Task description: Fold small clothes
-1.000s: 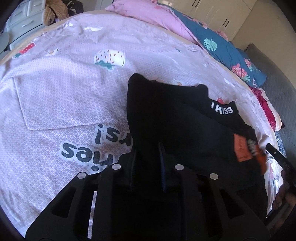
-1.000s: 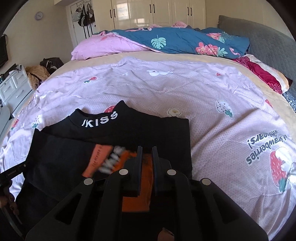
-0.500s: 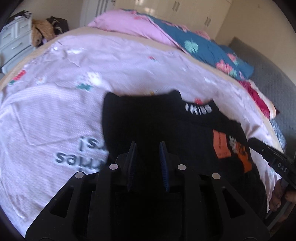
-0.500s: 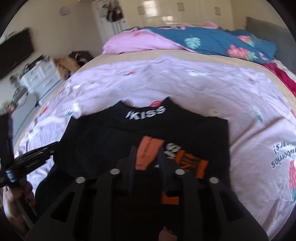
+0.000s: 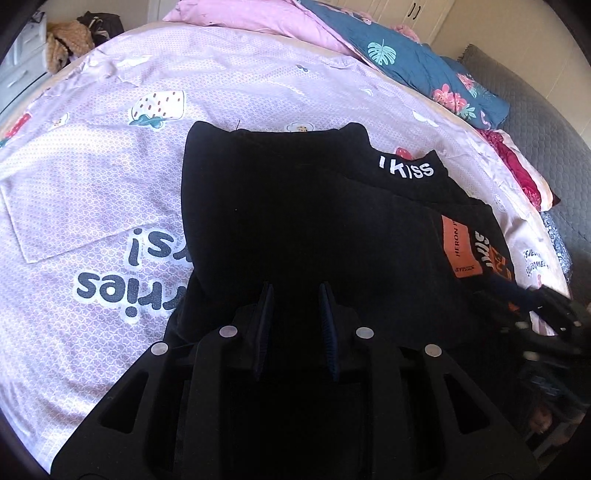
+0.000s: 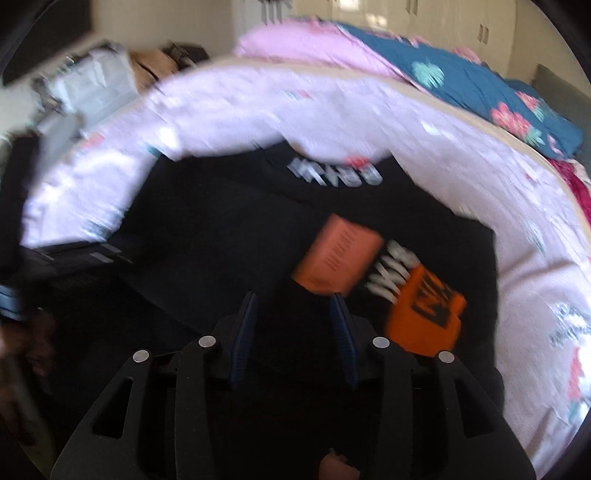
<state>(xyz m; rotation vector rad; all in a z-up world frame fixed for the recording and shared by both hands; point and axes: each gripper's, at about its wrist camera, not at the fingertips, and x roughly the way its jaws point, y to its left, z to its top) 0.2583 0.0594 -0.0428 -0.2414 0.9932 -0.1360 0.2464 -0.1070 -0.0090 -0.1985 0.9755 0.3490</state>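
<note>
A small black top (image 5: pixel 295 206) lies partly folded on the bed, its collar with white "KISS" lettering (image 5: pixel 406 170) at the far side and orange patches (image 5: pixel 460 247) at the right. My left gripper (image 5: pixel 295 295) is open and empty, just above the top's near edge. In the blurred right wrist view the same top (image 6: pixel 240 240) shows with its orange patches (image 6: pixel 338 254). My right gripper (image 6: pixel 293 304) is open and empty over the near hem. The right gripper also shows at the far right of the left wrist view (image 5: pixel 546 314).
The top rests on a lilac strawberry-print bedsheet (image 5: pixel 110 166). A pink pillow (image 5: pixel 251 18) and a blue floral quilt (image 5: pixel 417 59) lie at the far end. A grey headboard (image 5: pixel 535 103) is at the right. Drawers and a heap of clothes (image 5: pixel 66 40) stand beyond the bed's left edge.
Both grippers have opened and let go of the black top. They have pulled back toward its near edge, and the right one is swinging fast.
</note>
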